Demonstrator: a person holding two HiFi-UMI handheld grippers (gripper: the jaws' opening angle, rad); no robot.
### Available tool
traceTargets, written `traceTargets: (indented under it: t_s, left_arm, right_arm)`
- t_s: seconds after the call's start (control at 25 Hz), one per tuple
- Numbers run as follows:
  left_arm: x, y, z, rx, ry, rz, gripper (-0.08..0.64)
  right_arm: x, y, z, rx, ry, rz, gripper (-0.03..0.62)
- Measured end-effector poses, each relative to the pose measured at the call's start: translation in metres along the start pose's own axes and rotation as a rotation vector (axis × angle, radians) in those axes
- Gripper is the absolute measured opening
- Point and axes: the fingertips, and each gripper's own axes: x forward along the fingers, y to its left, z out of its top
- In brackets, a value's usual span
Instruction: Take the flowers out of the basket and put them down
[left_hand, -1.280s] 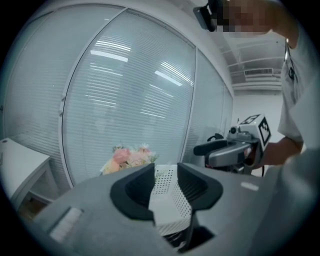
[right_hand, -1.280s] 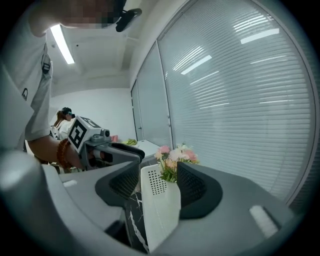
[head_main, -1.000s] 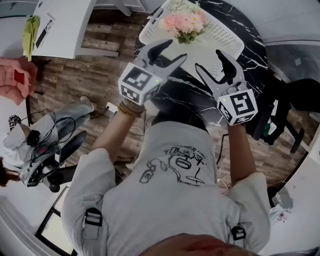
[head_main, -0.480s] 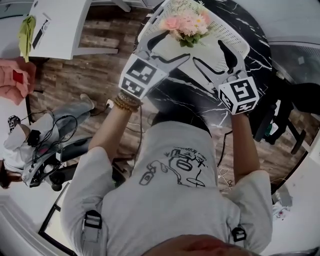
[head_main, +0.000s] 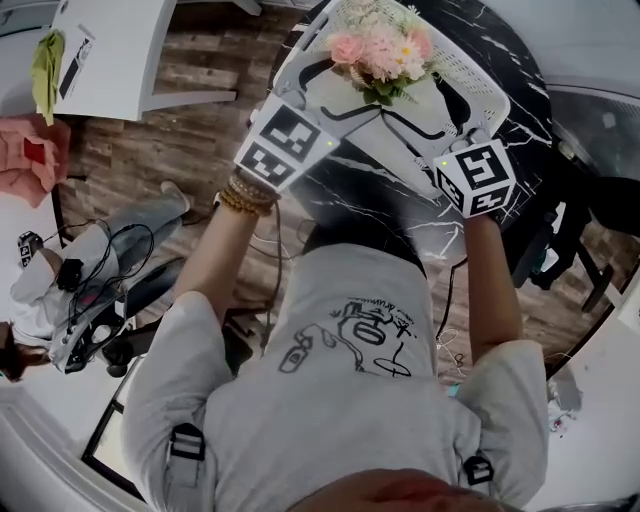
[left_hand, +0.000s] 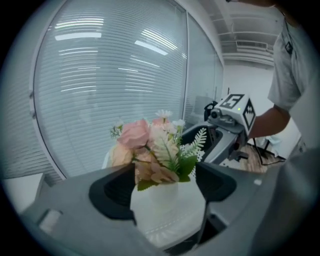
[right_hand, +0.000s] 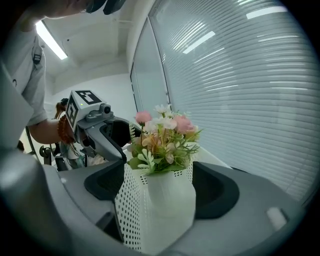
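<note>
Standing upright in a white perforated basket (head_main: 470, 75) on a black marble table (head_main: 370, 190) are pink and cream flowers (head_main: 385, 55). The left gripper (left_hand: 165, 192) and right gripper (right_hand: 160, 192) flank them. Their jaws have just been opening wide, and each pair straddles a basket corner below the blooms.

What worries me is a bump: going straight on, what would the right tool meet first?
Likely the white basket: its corner stands between the jaws of the right tool, which have just been opening. Depth is unclear.
</note>
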Motion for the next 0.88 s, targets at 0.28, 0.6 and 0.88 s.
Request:
traceTargets:
  t_s: [0.28,0.6,0.88]
  left_arm:
    - [0.009,0.010,-0.017,0.022,0.060,0.003,0.379]
    - [0.027,0.012,-0.040,0.058,0.162,-0.003,0.379]
    - [0.034,0.020,-0.050,0.099,0.210,0.004,0.376]
  right_arm:
    - [0.018,-0.006,-0.013,0.007,0.015,0.035,0.434]
    - [0.033,-0.010,-0.025,-0.048,0.053,0.051,0.431]
    - [0.045,-0.012,-0.032,-0.092,0.105,0.037,0.419]
